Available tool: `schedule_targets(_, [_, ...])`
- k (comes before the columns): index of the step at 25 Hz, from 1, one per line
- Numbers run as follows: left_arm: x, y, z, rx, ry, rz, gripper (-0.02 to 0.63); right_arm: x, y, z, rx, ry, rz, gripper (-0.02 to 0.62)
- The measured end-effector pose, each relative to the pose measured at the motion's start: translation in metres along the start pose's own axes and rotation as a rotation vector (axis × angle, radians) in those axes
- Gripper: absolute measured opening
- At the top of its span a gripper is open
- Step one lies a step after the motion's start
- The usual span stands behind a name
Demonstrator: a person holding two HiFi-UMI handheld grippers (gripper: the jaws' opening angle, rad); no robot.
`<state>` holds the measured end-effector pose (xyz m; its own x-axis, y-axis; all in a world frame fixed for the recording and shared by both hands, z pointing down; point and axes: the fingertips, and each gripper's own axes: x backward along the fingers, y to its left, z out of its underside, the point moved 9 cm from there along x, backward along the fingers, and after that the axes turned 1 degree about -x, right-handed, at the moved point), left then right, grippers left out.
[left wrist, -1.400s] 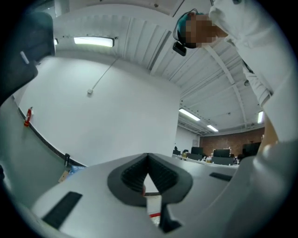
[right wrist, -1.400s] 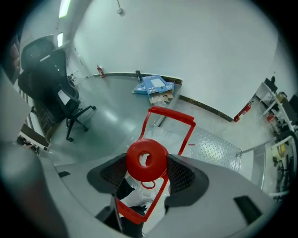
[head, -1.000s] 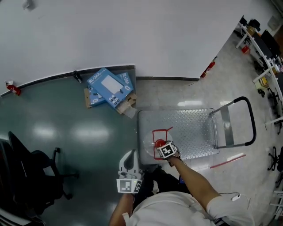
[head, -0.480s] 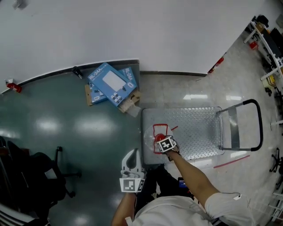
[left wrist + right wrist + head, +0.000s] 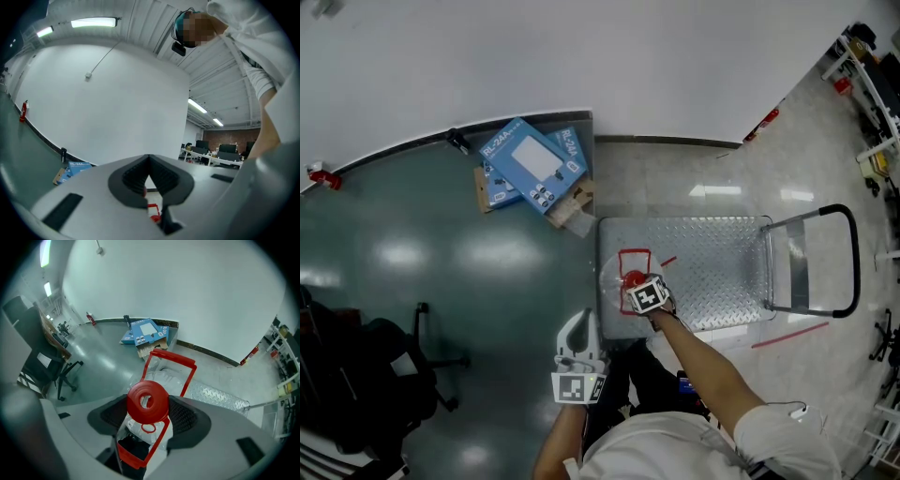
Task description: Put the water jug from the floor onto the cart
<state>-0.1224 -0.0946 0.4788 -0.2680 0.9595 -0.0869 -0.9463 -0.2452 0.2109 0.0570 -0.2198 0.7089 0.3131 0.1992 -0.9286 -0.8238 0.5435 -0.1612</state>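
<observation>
Head view: my R gripper (image 5: 645,296) is down on the water jug (image 5: 622,277), a clear jug w/ red cap (image 5: 634,279) and red carry frame (image 5: 635,255). The jug is at the near-left end of the cart (image 5: 712,258), over its checker-plate deck; can't tell if it's resting there. Cart push handle (image 5: 849,258) is at the far right end. My L gripper (image 5: 578,361) hangs just beside my body, apart from the jug, over the green floor (image 5: 441,281). Blue boxes (image 5: 530,169) lie by the wall, near the cart's far-left corner. Office chair (image 5: 384,375) is well off to the left.

L gripper view: my L gripper (image 5: 149,161) has its jaws closed together, nothing betw. them. Blue boxes (image 5: 75,166) are low left by the wall.

R gripper view: my R gripper (image 5: 147,417) has its jaws clamped either side of the jug's neck, just under the red cap (image 5: 147,401). Red carry frame (image 5: 169,363) stands beyond, cart (image 5: 218,398) to the right, blue boxes (image 5: 146,331) behind.
</observation>
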Motion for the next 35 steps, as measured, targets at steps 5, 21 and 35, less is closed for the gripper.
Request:
schedule_targets(5, [0.000,-0.003,-0.002,0.004,-0.015,0.004,0.003,0.004,0.002,0.008,0.014,0.006,0.022,0.279])
schedule_targets(21, [0.028,-0.043,-0.054,-0.019,-0.120,0.028,0.003,0.243,0.021,0.026,-0.069,-0.837,0.171,0.014])
schedule_targets(35, [0.055,-0.072,-0.075,-0.027,-0.177,0.071,0.003,0.334,0.050,0.073,0.023,-1.085,0.113,0.012])
